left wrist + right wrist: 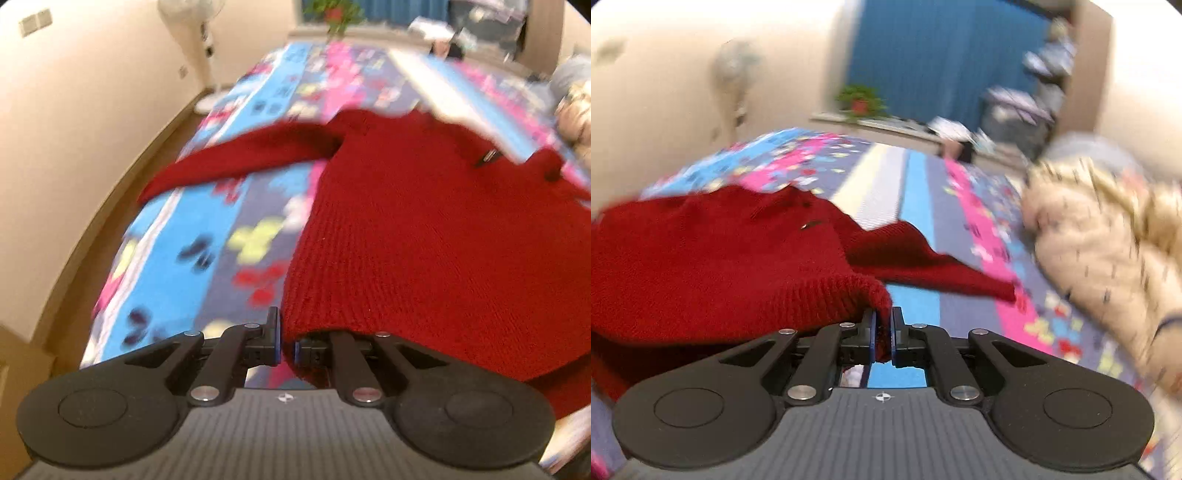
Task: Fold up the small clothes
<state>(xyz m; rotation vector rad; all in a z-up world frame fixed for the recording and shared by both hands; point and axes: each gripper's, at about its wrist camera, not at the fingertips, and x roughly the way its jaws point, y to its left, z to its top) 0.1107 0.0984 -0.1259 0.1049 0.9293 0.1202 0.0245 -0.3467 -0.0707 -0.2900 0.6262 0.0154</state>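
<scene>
On the left, the left gripper (286,345) is clenched on the bottom edge of the red sweater (424,236), with the knit bunched between its closed jaws at the hem corner. From there the sweater spreads away across the patterned bedspread (207,236), its left sleeve (236,158) lying stretched out toward the wall side. The picture is smeared, so finer detail of the collar end cannot be made out.

Further right, the right gripper (883,334) is likewise clamped on the sweater (713,254) — a thin fold of the ribbed hem sits pinched between its pads, and only a narrow bit of cloth shows there. The right sleeve (923,258) trails loose over the bedspread (916,173) toward a cream fluffy garment (1108,243) lying just beyond its cuff.

The likely step is carrying the hem up and over toward the collar. The main risk sits with the right-hand grip: so little knit is caught that a quick pull could slide it free, dropping that corner and leaving the fold crooked. Uneven travel of the two hands would skew the hem line too. The sleeves are another hazard — still spread out, they could get dragged, bunch under the body, or the right one could snag the cream garment nearby.
</scene>
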